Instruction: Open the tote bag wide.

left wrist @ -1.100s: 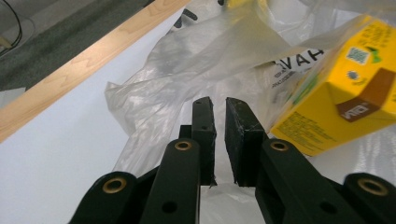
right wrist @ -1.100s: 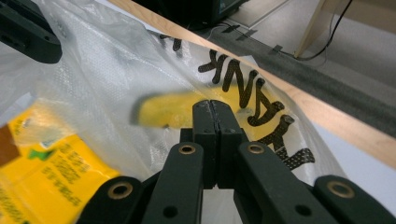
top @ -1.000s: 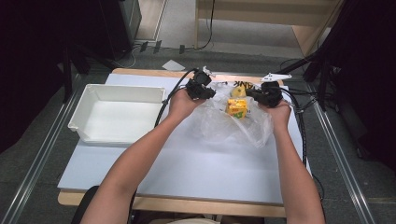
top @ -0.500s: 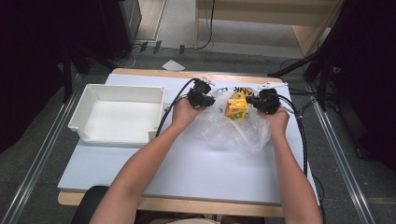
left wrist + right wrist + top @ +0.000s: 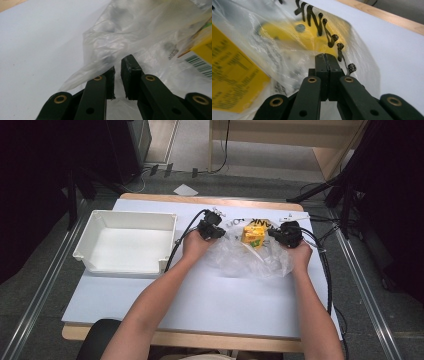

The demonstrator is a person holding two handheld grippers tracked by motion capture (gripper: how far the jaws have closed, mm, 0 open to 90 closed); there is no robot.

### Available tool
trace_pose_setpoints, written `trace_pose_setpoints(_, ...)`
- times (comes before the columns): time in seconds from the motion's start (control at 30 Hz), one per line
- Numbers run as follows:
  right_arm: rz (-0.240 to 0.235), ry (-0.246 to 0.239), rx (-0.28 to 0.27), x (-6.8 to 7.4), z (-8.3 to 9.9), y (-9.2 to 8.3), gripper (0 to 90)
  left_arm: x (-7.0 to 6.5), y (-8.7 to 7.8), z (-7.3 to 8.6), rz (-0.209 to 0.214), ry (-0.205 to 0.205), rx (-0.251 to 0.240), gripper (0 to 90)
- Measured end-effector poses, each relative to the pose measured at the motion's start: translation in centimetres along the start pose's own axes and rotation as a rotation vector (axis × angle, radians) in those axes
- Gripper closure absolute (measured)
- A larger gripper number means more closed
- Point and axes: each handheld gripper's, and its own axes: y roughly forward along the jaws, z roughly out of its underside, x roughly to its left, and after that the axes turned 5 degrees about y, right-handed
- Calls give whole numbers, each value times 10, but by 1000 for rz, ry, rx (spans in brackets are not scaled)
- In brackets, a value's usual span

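Both forearms reach up from the bottom edge toward frame centre, the left gripper (image 5: 211, 227) with fingers (image 5: 130, 72) slightly parted, the right gripper (image 5: 286, 234) with fingers (image 5: 321, 70) pressed together.

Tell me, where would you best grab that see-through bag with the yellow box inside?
By the thin film at its open rim, one claw on each side. The bag is limp and the box weighs it down, so two pinches, coming in level along the table, should keep the mouth open.

Black jaws with brass rivets, black cables.
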Motion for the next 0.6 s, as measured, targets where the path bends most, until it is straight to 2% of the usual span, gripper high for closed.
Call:
trace_pose_setpoints(0.1,24,0,22,-2,7,3,900,1,1,5,-3,-3,-11,818)
trace_pose_setpoints(0.27,17,-4,21,0,5,1,900,-1,0,5,4,0,-4,817)
trace_pose_setpoints(0.43,-18,-28,-11,10,-10,-15,900,-4,-4,2,8,9,-5,813)
trace_pose_setpoints(0.6,-37,-37,-30,16,-17,-31,900,-5,-9,0,8,17,-9,811)
